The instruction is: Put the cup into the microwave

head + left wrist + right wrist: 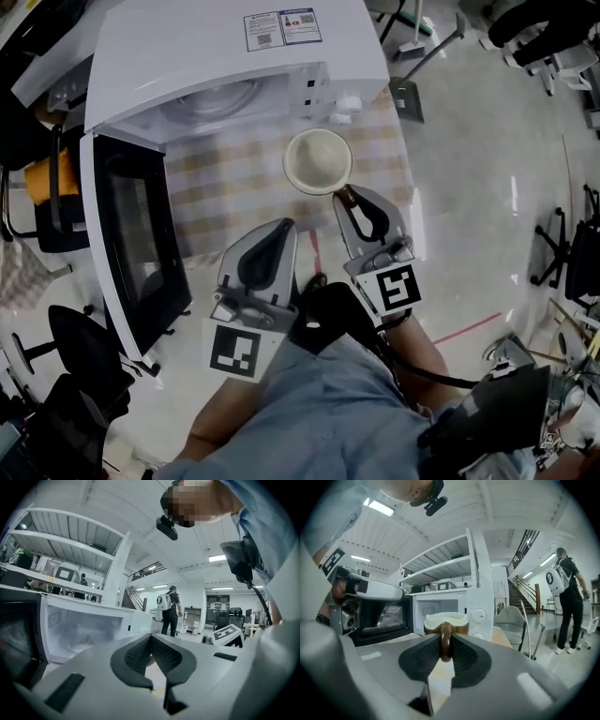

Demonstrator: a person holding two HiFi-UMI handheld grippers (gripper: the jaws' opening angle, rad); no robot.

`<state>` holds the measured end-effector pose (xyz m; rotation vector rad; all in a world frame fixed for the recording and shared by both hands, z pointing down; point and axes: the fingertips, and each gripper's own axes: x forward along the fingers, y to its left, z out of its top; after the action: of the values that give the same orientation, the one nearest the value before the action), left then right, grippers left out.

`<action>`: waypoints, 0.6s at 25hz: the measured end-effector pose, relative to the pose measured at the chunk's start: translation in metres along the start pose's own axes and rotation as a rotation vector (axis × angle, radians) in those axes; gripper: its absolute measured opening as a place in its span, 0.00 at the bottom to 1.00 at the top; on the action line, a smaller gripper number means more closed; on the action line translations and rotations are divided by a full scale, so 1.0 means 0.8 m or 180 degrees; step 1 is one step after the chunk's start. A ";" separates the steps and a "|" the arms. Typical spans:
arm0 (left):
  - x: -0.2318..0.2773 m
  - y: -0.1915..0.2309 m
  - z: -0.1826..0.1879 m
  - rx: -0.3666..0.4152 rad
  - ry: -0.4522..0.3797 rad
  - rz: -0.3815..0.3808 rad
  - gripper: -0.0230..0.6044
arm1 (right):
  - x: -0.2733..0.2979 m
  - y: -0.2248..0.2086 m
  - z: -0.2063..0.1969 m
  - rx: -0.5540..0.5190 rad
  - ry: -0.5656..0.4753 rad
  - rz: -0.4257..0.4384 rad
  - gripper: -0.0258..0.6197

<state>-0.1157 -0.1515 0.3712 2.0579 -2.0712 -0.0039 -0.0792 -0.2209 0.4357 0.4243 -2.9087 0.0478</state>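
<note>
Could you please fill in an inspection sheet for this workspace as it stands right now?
Surface: checked cloth covers the table in front of the microwave.
Job's things: white microwave, its door swung open to the left; cream cup with a brown handle, in front of the opening.
Clutter: nothing seen on the cloth.
Grippers: right gripper is shut on the cup's handle; left gripper is shut and empty.
Cables: black cable trails from the right gripper past the person's arm.
Surroundings: office chairs on a glossy floor; person with a backpack farther off.
</note>
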 end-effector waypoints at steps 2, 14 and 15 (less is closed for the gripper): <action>0.001 0.012 0.003 -0.0026 -0.0028 0.0040 0.04 | 0.013 0.006 0.007 -0.0011 -0.0027 0.0045 0.12; -0.001 0.072 0.020 -0.0106 0.0012 0.0208 0.04 | 0.103 0.038 0.018 -0.0058 0.0117 0.0342 0.12; -0.001 0.077 0.019 -0.0110 0.0025 0.0214 0.04 | 0.113 0.040 0.017 -0.0055 0.0125 0.0352 0.12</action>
<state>-0.1790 -0.1520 0.3656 1.9645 -2.1193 -0.0207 -0.1759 -0.2166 0.4406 0.2564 -2.8890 0.0469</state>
